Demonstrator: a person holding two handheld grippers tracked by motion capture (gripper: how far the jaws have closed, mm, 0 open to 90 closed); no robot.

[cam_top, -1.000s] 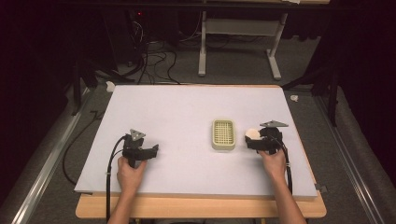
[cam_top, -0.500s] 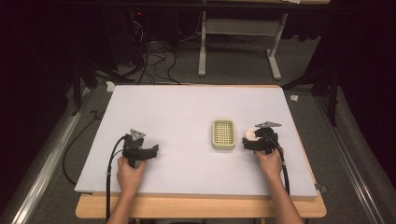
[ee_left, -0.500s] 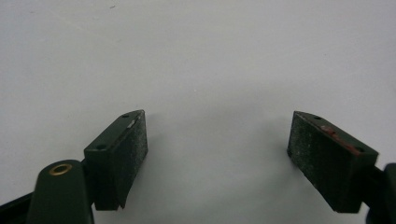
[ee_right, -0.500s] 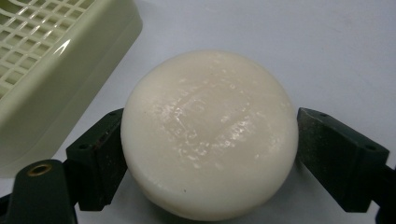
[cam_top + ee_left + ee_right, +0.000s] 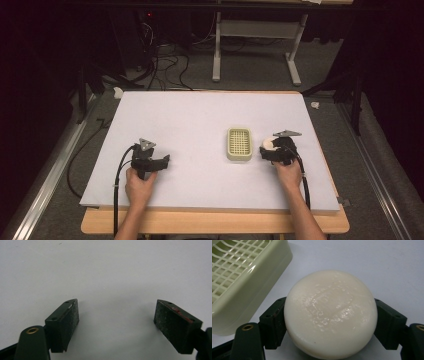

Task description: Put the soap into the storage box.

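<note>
A round white bar of soap (image 5: 330, 312) sits between the jaws of my right gripper (image 5: 330, 323), which is shut on its two sides. In the high view the right gripper (image 5: 266, 148) holds the soap (image 5: 268, 142) just right of a pale green soap dish (image 5: 239, 158) with a slotted grid top. The dish's corner (image 5: 242, 277) lies close to the soap on the left. My left gripper (image 5: 162, 162) rests at the front left of the white board. Its jaws (image 5: 116, 322) stand wide open with nothing between them.
The white board (image 5: 200, 110) lies on a wooden table whose edge (image 5: 215, 222) runs along the front. Cables trail from both grippers toward the person. A dark floor with cables and a table frame (image 5: 255, 35) lies beyond the far edge.
My right gripper has shifted slightly left with the soap, closer to the soap dish. The left gripper has stayed where it was.
</note>
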